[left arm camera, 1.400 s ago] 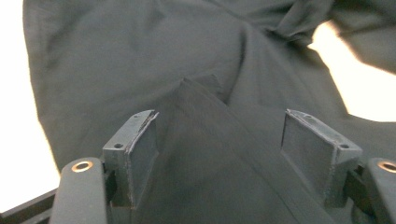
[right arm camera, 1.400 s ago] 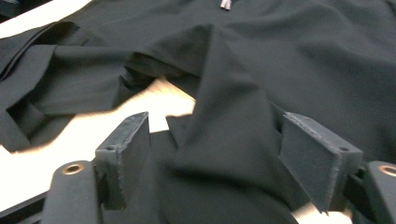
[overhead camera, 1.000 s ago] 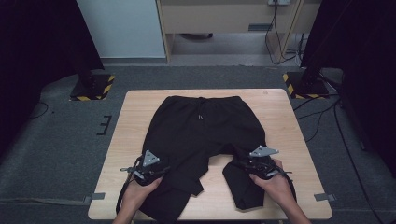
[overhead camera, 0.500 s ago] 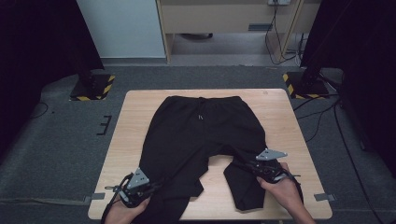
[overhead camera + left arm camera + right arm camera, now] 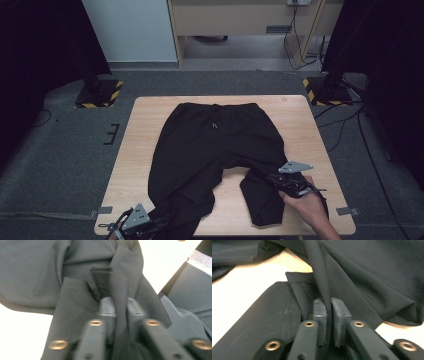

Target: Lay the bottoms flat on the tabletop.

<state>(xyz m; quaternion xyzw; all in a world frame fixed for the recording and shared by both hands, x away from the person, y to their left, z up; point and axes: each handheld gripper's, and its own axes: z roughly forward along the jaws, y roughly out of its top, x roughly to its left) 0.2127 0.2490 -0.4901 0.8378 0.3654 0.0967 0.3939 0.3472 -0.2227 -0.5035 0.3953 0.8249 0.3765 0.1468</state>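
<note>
Left gripper (image 5: 150, 226): at the near edge of the table, near the left corner. In the left gripper view its jaws (image 5: 121, 308) are pinched nearly together on a raised fold of black cloth; the picture is blurred, but cloth runs down between the pads.
Right gripper (image 5: 272, 180): near the table's near right part, held by a hand (image 5: 306, 203) that comes in from the bottom. In the right gripper view its jaws (image 5: 328, 305) are closed tight on a narrow ridge of the same black cloth, with only the fabric between the pads.
Trousers (image 5: 215, 145): black, spread flat on the table with the waistband at the far side and the legs toward the person. A light drawstring shows at the middle of the waist.
Left leg of trousers: reaches the near table edge by the left gripper, bunched and creased there.
Right leg of trousers: shorter as it lies, folded back by the right gripper, its end just short of the near edge.
Table (image 5: 140, 150): light wood, bare wood showing between the two legs and along both sides.
Floor (image 5: 60, 150): grey carpet around the table.
Stand bases (image 5: 99, 93): black with yellow-black hazard stripes, one beyond each far corner of the table.
Cables (image 5: 350, 120): dark, trailing over the floor at far right.
</note>
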